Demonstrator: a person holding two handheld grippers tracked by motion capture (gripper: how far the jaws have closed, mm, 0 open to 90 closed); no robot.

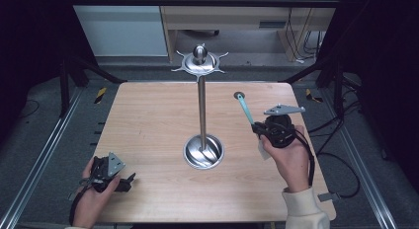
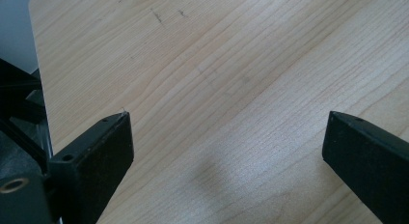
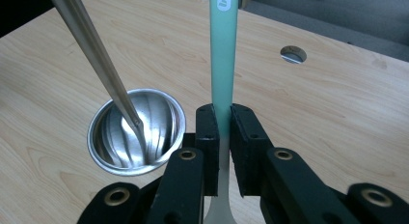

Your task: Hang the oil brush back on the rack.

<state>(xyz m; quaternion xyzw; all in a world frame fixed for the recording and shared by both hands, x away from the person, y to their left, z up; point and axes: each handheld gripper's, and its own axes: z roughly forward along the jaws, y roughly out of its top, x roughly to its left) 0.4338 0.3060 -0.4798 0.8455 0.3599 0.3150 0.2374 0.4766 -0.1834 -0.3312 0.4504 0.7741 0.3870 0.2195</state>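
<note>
The right gripper [image 1: 257,129] has its jaws pressed tight on a utensil [image 1: 245,109] with a mint-green handle. It holds it to the right of the metal stand [image 1: 202,113], up off the table [image 1: 148,120], with the handle slanting up and away toward the far edge. From the right gripper view, the green handle [image 3: 223,55] runs straight up out of the jaws, and below them it turns to bare metal that widens out, likely a spoon or fork, though the working end is cut off from sight. The handle's tip seems to carry a hanging hole. Gripping it low on the neck leaves that end free, which would suit hooking it onto one of the curved arms at the top of the stand, I'd guess.

The stand itself is a thin shiny pole rising from a round, dished base [image 3: 136,131], crowned with a ring of little hooks.

The left gripper [image 1: 114,175] rests at the near left corner, well apart from the stand, jaws spread wide with nothing but bare wood between them, apparently just waiting.
</note>
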